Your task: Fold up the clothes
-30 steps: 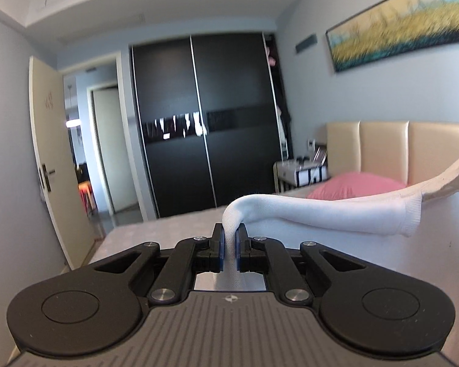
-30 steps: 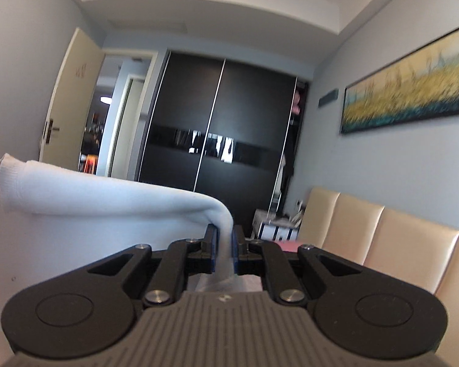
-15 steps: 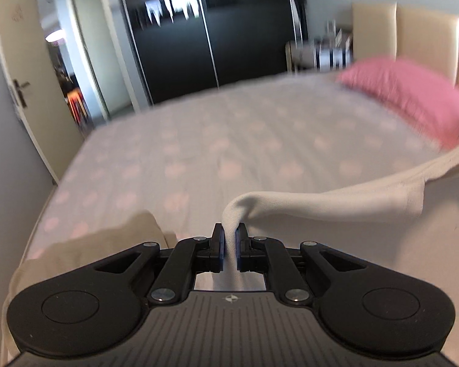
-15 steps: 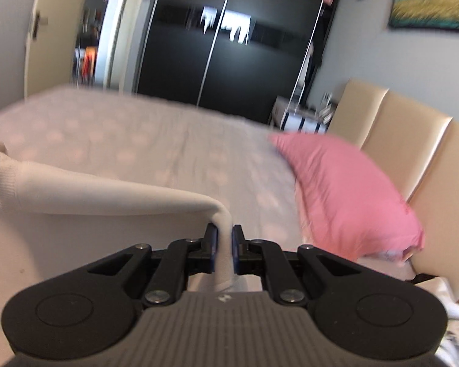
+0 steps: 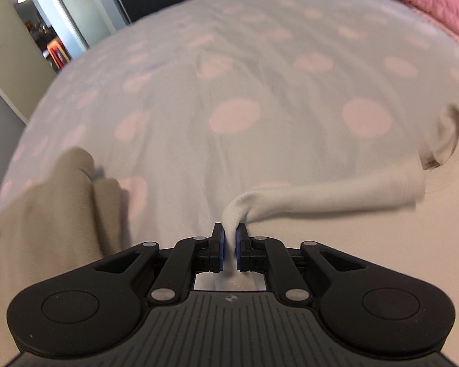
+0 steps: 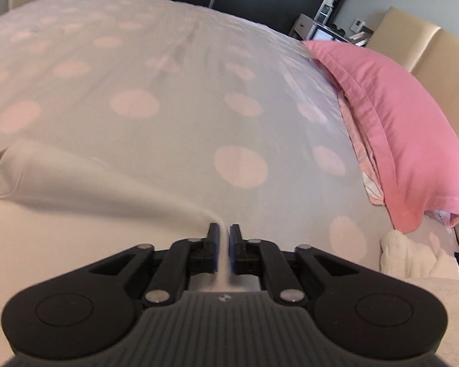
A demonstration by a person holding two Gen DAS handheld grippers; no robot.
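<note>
Soft white garment [image 5: 336, 191] (ribbed cuff)

Your left wrist camera looks steeply down along its tongs [image 5: 229, 238], close over the bed [image 5: 260, 98]. Your right wrist camera does likewise over its tongs [image 6: 224, 238], facing the pink pillow [image 6: 397, 116]. Both views share the dotted sheet and that pillow.
</note>
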